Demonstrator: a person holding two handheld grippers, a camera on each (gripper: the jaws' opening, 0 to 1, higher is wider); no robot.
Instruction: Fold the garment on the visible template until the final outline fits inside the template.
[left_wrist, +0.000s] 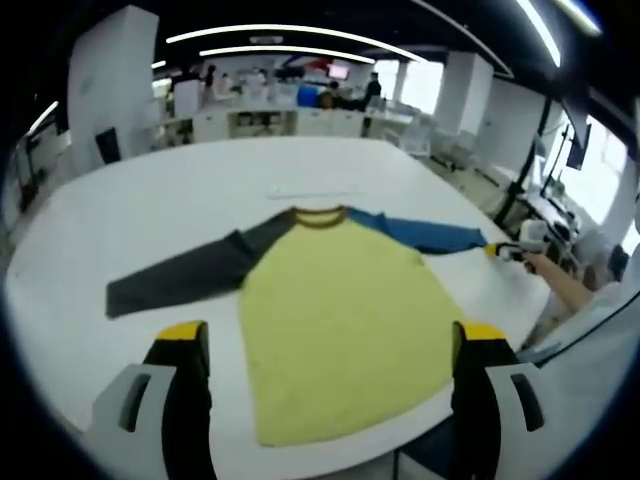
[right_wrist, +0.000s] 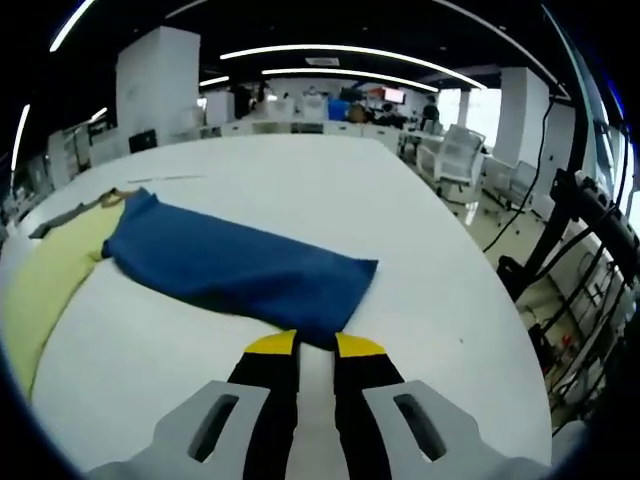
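Currently, your yellow-bodied long-sleeved shirt lies flat and face-up on the wide white counter, collar away from you, hem near the counter's front edge. Its dark grey sleeve stretches out toward your left; its blue sleeve stretches out toward your right, long axis running away from the body to the cuff. No template outline can be made out on the counter in these pictures.

Your right claw has its yellow-tipped jaws drawn close together at the cuff end of the blue sleeve, the tips touching its edge. They look clamped on the fabric, though the overlap is slight. In the left gripper view that same claw sits at the sleeve's far end.

Your left claw hovers with jaws wide apart, one on either side of the yellow body near the hem, gripping nothing.

The coming move probably turns on this: the blue sleeve extends from the right claw back toward the shirt's body, so folding means carrying the cuff inward along that axis.
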